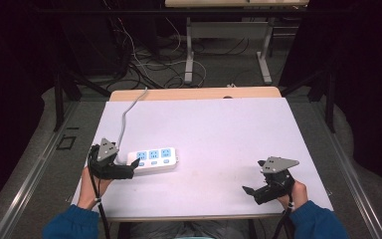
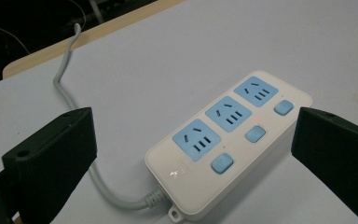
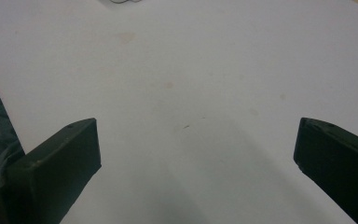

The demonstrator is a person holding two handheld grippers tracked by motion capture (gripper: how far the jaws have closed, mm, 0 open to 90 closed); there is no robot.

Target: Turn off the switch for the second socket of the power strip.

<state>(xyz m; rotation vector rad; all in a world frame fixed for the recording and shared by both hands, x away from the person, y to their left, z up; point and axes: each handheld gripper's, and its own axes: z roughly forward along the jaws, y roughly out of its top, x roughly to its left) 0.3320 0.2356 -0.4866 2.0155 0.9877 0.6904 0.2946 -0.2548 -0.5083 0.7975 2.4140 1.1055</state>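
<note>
A white power strip (image 1: 154, 160) with three blue sockets and three blue buttons lies on the left part of the white table top (image 1: 219, 124). Its grey cable (image 1: 125, 117) runs from its left end to the far edge. My left gripper (image 1: 133, 168) is open at that left end, jaws pointing right. In the left gripper view the power strip (image 2: 228, 140) lies ahead between the wide-apart jaws of the left gripper (image 2: 191, 123), untouched, and the cable (image 2: 63, 88) curves off to the left. My right gripper (image 1: 254, 177) is open over bare table at the front right, and the right gripper (image 3: 196, 133) holds nothing.
A wooden table edge (image 1: 194, 93) shows beyond the white sheet. Behind it on the floor are loose cables (image 1: 149, 64) and metal table legs (image 1: 189, 55). Dark curtains close in both sides. The person's blue sleeves (image 1: 69, 224) enter from the front.
</note>
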